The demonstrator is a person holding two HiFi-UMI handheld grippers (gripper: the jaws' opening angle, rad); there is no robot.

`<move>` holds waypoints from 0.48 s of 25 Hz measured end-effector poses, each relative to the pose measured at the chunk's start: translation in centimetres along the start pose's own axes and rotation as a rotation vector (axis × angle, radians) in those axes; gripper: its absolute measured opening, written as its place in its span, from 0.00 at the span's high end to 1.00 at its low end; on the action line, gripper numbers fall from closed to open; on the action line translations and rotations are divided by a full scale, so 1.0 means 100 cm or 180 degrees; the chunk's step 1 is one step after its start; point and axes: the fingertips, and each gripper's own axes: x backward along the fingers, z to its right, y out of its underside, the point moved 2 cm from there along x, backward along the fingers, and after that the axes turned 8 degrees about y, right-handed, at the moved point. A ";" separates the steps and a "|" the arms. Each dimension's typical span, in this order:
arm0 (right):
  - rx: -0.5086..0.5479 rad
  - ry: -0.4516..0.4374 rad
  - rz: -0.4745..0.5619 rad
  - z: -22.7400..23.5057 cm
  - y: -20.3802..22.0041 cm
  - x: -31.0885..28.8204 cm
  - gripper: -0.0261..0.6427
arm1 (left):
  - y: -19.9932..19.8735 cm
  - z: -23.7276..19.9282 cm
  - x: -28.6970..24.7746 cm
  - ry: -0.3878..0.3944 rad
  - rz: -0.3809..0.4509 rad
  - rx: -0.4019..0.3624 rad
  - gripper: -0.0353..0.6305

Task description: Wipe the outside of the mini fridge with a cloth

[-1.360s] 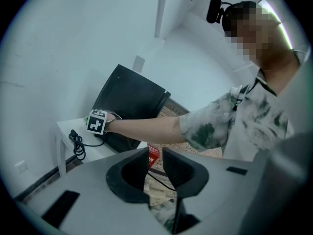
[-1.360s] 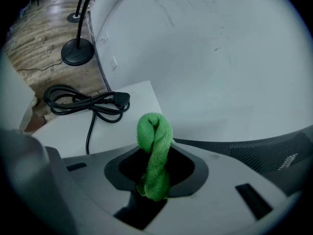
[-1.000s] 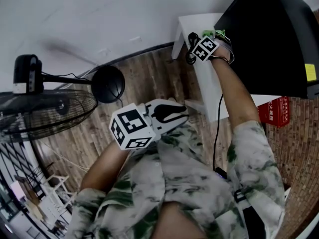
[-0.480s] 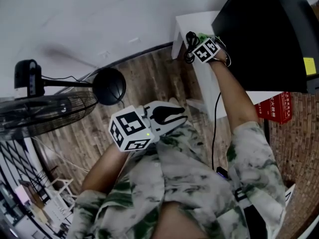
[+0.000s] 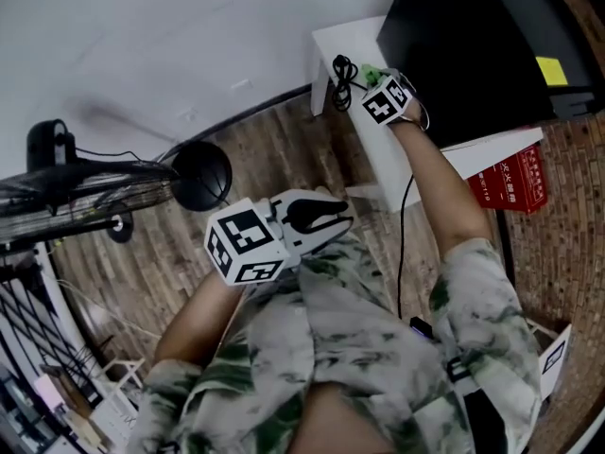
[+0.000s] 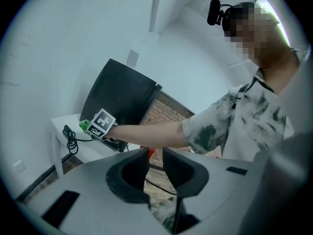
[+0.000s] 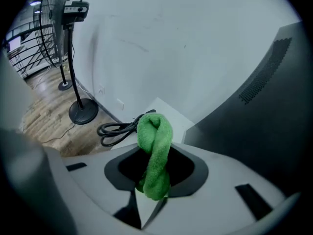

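The black mini fridge (image 5: 473, 55) fills the upper right of the head view, standing on a white bench (image 5: 378, 159). Your right tool (image 5: 376, 76) is up at the bench's near corner, just beside the fridge's side, its jaws clamped on a twisted green cloth (image 7: 155, 136). Your left tool (image 6: 155, 165) hangs at centre frame, jaws slightly apart and empty. A coiled cable (image 7: 117, 129) lies on the bench. I see no cloth-to-fridge contact, so the wiping looks mostly ahead.
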 end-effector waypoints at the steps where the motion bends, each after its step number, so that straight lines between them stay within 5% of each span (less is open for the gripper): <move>1: -0.0042 -0.0015 0.0026 -0.003 0.002 0.010 0.78 | 0.001 0.006 0.000 0.0023 -0.0001 -0.0019 0.82; 12: -0.0749 -0.0202 0.0357 -0.048 0.035 0.138 0.78 | 0.022 0.074 0.003 0.0307 -0.0018 -0.0235 0.82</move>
